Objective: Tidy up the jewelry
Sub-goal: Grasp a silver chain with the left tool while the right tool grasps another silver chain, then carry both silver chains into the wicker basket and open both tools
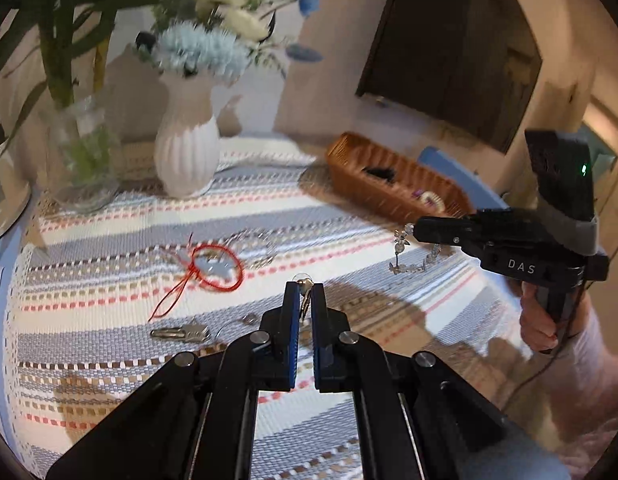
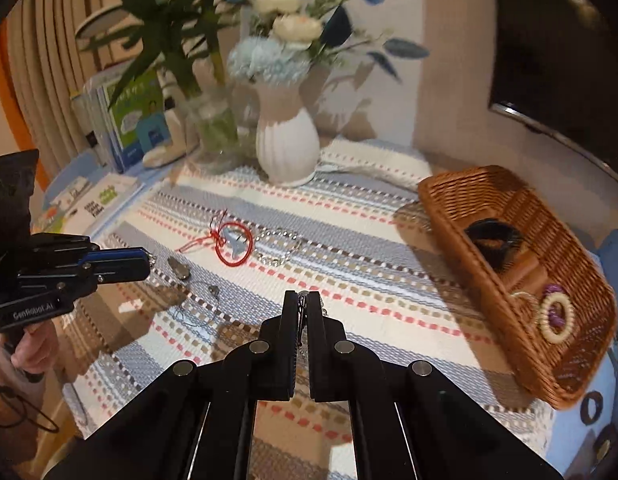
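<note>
Striped woven cloth in grey, cream and coral covers the tabletop (image 1: 109, 216), and both views look down on it from above.

Nearest, the left gripper (image 1: 306, 290) has its jaws pinched onto a small silver clasp or pendant (image 1: 304, 280) at its very tips; a thin wire loop (image 2: 201, 312) with a charm seems to trail from it down to the cloth, though blur makes that link uncertain. The right gripper (image 2: 303, 298) is likewise clamped narrow, on a silver crystal chain (image 1: 405, 256) that dangles under its tips clear of the cloth.

Just beyond the left gripper's tips lie a silver star hair clip (image 1: 181, 333), then a red cord bracelet (image 1: 219, 266) with a blue charm inside its ring, and touching that a silver bead bracelet (image 2: 278, 247). Farther off, ahead and to the right of the right gripper, a brown wicker basket (image 2: 441, 196) already holds a black hair band (image 2: 493, 236) and a cream bead ring (image 2: 557, 318). A white ribbed vase of blue and cream flowers (image 2: 287, 148) stands at the back.

The step in hand looks like a carry: each gripper has lifted a piece. Next, each needs to swing rightward over the basket rim, keeping its hanging chain from snagging the weave, and release only once above the basket.
</note>
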The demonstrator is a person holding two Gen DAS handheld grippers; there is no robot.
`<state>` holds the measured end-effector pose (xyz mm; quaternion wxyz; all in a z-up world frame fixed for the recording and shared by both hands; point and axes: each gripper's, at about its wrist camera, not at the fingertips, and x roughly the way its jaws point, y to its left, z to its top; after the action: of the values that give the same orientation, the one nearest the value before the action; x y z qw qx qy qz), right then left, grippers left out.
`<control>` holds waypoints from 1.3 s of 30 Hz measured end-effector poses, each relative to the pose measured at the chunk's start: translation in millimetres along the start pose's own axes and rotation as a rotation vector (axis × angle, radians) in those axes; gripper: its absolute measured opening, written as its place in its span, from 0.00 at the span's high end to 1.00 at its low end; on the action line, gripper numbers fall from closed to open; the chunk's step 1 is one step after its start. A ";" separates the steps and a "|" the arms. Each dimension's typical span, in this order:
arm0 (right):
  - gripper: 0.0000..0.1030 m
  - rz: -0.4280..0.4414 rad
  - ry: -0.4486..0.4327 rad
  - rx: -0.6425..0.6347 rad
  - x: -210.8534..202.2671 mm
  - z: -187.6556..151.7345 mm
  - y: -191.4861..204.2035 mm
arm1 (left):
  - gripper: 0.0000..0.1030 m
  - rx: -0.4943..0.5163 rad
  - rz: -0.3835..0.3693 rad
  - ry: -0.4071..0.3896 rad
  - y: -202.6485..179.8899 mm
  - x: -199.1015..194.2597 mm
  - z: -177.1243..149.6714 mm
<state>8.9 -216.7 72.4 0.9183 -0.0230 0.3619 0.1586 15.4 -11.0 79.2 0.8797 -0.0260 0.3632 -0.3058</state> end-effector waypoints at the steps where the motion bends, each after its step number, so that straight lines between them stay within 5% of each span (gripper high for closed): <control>1: 0.97 -0.005 -0.017 0.008 -10.2 0.7 -3.0 | 0.97 -0.002 -0.018 -0.006 -0.8 -4.8 3.6; 11: 0.97 -0.016 -0.067 0.079 -43.6 -14.6 -29.9 | 0.97 -0.127 -0.025 0.123 24.0 28.2 -11.4; 15: 0.97 -0.019 -0.049 0.094 -41.1 -22.0 -36.9 | 0.97 -0.192 -0.095 0.119 34.5 30.9 -17.3; 20: 0.97 -0.015 -0.059 0.116 -42.1 -25.0 -45.6 | 0.97 -0.172 -0.056 0.139 30.6 35.4 -18.6; 22: 0.97 -0.007 -0.057 0.125 -40.6 -27.0 -48.3 | 0.93 -0.135 -0.082 0.172 20.5 45.4 -23.3; 25: 0.97 -0.003 -0.042 0.131 -35.7 -30.4 -49.8 | 0.66 -0.086 -0.108 0.228 3.5 59.7 -32.6; 31: 0.96 0.004 -0.023 0.135 -31.5 -37.2 -54.0 | 0.64 0.036 0.080 0.278 -27.6 92.8 -44.8; 37: 0.96 0.011 -0.022 0.140 -30.7 -41.5 -58.1 | 0.66 0.115 0.149 0.264 -43.2 108.7 -43.3; 39: 0.96 0.014 -0.020 0.143 -29.3 -42.8 -59.8 | 0.88 0.127 0.177 0.258 -43.8 110.6 -42.6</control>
<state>-21.0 -288.3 56.2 0.9200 0.0470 0.3634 0.1388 25.5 -100.6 -9.3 0.8492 0.1011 0.4538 -0.2502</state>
